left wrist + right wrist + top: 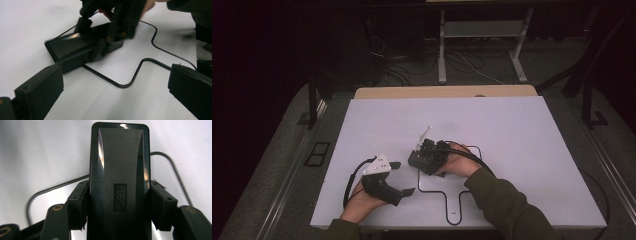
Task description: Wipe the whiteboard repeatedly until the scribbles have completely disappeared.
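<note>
A glossy black oblong device [120, 165] marked "deli", perhaps a stapler, lies flat on the white table. My right gripper [120, 205] is shut on it, one pad pressing on each long side. From above, the right gripper [421, 159] and the device [415, 161] sit near the table's middle, in the person's right hand. The left gripper view shows the same device [72, 47] just ahead and to the left. My left gripper [115, 82] stands open with only bare table between its jaws. It is at the front left [403, 177], a hand's width from the device.
A thin black outline [447, 192] runs over the white tabletop [512, 140] under and in front of the right hand. A thin pale strip [425, 134] sticks up beyond the right gripper. Behind the table are a wooden edge [442, 91], cables and desk legs on the floor.
</note>
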`<action>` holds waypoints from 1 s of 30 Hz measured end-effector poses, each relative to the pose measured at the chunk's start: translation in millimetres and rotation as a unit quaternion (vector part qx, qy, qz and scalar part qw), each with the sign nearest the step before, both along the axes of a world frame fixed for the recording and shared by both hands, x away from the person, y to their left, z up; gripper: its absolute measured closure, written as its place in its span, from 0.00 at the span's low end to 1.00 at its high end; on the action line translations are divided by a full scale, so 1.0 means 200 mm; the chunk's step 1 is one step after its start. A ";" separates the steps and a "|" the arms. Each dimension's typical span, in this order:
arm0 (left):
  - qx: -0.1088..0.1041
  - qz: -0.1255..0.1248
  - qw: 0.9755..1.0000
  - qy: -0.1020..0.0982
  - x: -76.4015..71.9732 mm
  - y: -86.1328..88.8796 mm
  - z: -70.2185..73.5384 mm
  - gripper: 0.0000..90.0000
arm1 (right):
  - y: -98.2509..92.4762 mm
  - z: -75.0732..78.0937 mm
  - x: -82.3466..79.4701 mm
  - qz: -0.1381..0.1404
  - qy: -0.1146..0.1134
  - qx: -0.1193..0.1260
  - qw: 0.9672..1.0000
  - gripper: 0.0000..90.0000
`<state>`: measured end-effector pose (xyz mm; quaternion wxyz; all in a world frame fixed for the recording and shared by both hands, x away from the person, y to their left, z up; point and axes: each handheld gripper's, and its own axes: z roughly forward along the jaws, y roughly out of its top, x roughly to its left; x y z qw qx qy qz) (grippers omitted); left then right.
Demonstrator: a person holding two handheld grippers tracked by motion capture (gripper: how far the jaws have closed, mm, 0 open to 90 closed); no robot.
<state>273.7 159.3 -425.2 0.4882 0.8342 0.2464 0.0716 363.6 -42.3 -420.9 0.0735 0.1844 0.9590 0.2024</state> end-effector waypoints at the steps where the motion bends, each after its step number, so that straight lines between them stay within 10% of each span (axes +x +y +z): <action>1: 0.002 -0.001 1.000 0.000 0.00 0.00 0.00 0.00 | 0.00 0.00 -0.01 -0.001 0.002 0.003 1.000 0.43; 10: 0.001 0.001 1.000 -0.001 0.00 0.01 0.00 0.00 | -0.01 -0.01 0.12 -0.037 0.004 0.010 0.999 0.43; 20: -0.001 0.001 1.000 0.001 0.00 0.00 0.00 0.00 | 0.01 0.00 -0.02 0.001 0.012 0.005 1.000 0.43; 30: -0.001 0.001 1.000 -0.001 0.00 0.01 0.00 0.00 | 0.01 0.00 0.17 -0.044 0.016 0.005 0.999 0.43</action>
